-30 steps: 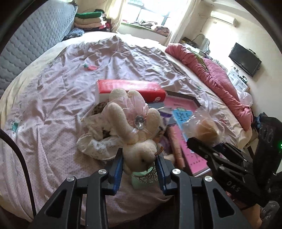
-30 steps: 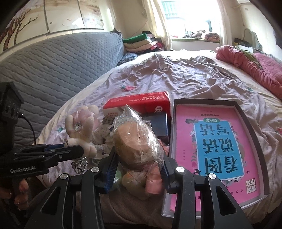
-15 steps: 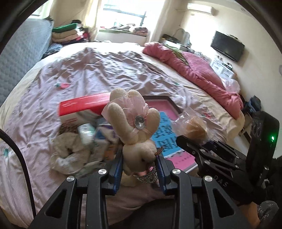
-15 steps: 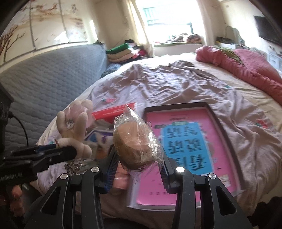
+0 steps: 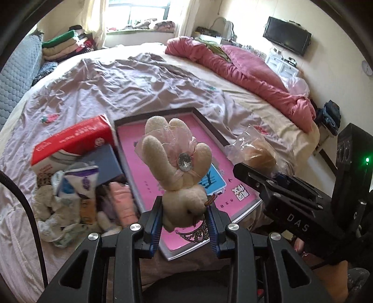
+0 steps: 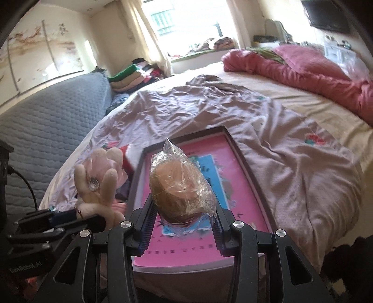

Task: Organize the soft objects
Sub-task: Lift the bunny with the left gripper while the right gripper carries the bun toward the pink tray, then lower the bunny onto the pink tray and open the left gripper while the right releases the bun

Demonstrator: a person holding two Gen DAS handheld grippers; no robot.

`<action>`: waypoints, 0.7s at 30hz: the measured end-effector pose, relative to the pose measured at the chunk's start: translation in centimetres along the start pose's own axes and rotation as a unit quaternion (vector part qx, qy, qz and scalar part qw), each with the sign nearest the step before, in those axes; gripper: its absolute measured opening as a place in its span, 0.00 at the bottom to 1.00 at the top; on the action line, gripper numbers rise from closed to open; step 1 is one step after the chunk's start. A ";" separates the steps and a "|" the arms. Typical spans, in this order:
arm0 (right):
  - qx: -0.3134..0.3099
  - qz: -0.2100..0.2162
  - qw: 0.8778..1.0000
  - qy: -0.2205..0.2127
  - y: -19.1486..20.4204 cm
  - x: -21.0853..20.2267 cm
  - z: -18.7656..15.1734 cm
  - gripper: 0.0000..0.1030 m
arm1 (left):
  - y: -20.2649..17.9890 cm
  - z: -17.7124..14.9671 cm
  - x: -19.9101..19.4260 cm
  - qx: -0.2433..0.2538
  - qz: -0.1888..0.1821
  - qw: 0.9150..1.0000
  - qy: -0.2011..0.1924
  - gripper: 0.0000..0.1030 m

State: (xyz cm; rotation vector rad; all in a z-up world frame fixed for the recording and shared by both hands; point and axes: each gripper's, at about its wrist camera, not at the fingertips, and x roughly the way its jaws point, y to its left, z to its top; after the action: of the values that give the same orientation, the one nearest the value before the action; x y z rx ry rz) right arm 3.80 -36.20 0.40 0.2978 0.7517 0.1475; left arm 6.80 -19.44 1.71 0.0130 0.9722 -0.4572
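Both claws have carried the plush rabbit (image 5: 179,177) and bagged bun (image 6: 180,188) rightward over the pink tray (image 5: 130,149).

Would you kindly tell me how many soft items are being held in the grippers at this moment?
2: a cream plush bunny clamped in the left gripper, and a plastic-wrapped tan soft toy clamped in the right gripper. More soft items lie heaped on the bed; some may be hidden.

A lived-in home bedroom. A large bed (image 5: 144,77) with a rumpled mauve sheet (image 6: 209,111) and pink duvet (image 5: 247,70) fills it. Folded clothes (image 5: 63,44) are stacked by the window (image 6: 184,21); a television (image 5: 286,36) hangs on the wall.
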 end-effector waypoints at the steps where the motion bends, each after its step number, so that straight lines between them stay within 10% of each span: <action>1: 0.004 -0.003 1.000 0.003 -0.4 0.2 -0.1 0.43 | -0.3 0.0 0.5 0.002 0.001 1.000 0.004 0.33; 21: 0.030 -0.052 0.996 0.073 -5.0 4.6 -2.6 0.44 | -1.4 -2.3 7.7 0.010 -0.001 0.997 0.079 0.33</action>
State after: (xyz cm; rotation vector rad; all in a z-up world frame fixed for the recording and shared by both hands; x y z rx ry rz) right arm 5.43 -39.27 -6.00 0.3069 0.9162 0.0494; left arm 8.12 -23.06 -5.46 0.0670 1.1222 -0.4728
